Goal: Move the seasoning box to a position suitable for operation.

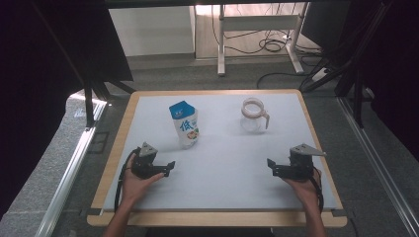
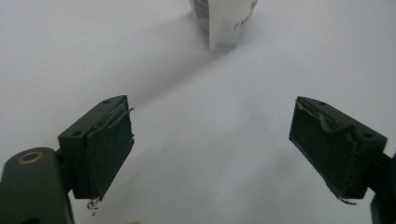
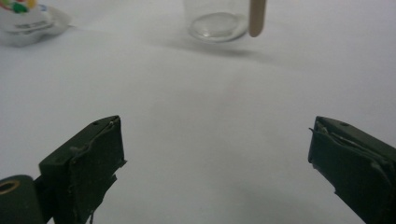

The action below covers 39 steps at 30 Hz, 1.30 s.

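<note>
Hands rest low on the white table (image 1: 222,187), one on each side, and each holds a claw. The left claw (image 1: 170,165) is wide and has nothing in it. In the left gripper view its two black pads (image 2: 109,154) stand far apart over bare table. The right claw (image 1: 269,164) is wide too, and it holds nothing.

A milk pouch (image 1: 185,123) stands upright near the middle of the table, a bit to the left. It is white with a blue top. It sits just past the left claw, not touching it. A glass jug (image 1: 253,114) with a pale handle stands to the right, farther back, well apart from the pouch. It looks empty. The right gripper view looks along the table at the jug's bottom (image 3: 218,21) and its handle.

I think this is the very start of the job. Nothing has been picked up yet. The next move is likely a reach: the left claw goes forward to the pouch and closes on its sides, softly, because a pouch is squishy and could tip or squirt. The right claw could hold the jug steady by its handle.
</note>
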{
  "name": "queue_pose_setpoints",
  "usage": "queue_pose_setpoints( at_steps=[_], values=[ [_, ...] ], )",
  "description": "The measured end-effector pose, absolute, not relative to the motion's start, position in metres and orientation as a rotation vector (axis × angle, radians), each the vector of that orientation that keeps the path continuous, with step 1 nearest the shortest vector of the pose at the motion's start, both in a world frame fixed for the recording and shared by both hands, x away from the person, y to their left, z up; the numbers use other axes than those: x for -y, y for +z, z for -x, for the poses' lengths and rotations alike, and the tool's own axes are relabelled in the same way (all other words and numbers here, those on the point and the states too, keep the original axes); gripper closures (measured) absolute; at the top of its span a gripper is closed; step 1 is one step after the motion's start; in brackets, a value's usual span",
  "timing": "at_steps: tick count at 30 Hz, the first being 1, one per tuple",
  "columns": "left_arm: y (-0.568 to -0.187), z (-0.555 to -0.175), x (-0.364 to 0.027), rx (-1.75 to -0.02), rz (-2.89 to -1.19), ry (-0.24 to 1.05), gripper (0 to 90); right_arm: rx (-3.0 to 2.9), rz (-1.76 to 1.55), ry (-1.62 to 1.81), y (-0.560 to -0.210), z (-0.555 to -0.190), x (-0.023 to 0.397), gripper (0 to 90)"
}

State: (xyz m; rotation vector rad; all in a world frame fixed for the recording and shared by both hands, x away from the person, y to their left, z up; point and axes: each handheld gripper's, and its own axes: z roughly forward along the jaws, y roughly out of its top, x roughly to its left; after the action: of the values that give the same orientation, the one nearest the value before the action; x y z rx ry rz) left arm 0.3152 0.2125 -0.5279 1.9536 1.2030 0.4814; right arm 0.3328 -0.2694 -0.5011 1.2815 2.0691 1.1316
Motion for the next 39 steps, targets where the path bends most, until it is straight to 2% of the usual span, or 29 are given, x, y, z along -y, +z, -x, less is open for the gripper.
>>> queue_pose_setpoints(
  at_steps=[3, 7, 14, 20, 28, 39],
  values=[
    [-0.526, -0.315, -0.212, -1.194, -1.952, 0.499, 16.4, -2.061, -1.252, 1.122, -0.500, -0.330, 0.271, 7.5],
    [-0.528, -0.313, -0.211, -1.193, -1.957, 0.420, 21.7, -2.080, -1.247, 1.145, -0.499, -0.326, 0.274, 11.8],
    [-0.527, -0.307, -0.211, -1.178, -1.975, 0.424, 21.7, -2.098, -1.258, 1.204, -0.496, -0.321, 0.276, 14.9],
    [-0.521, -0.304, -0.214, -1.173, -1.970, 0.421, 21.6, -2.084, -1.206, 1.230, -0.477, -0.323, 0.271, 15.5],
    [-0.520, -0.303, -0.216, -1.175, -1.967, 0.413, 20.6, -2.115, -1.152, 1.231, -0.461, -0.340, 0.258, 15.4],
    [-0.525, -0.304, -0.209, -1.170, -1.997, 0.385, 20.1, -2.150, -1.140, 1.173, -0.439, -0.385, 0.248, 12.5]
  ],
)
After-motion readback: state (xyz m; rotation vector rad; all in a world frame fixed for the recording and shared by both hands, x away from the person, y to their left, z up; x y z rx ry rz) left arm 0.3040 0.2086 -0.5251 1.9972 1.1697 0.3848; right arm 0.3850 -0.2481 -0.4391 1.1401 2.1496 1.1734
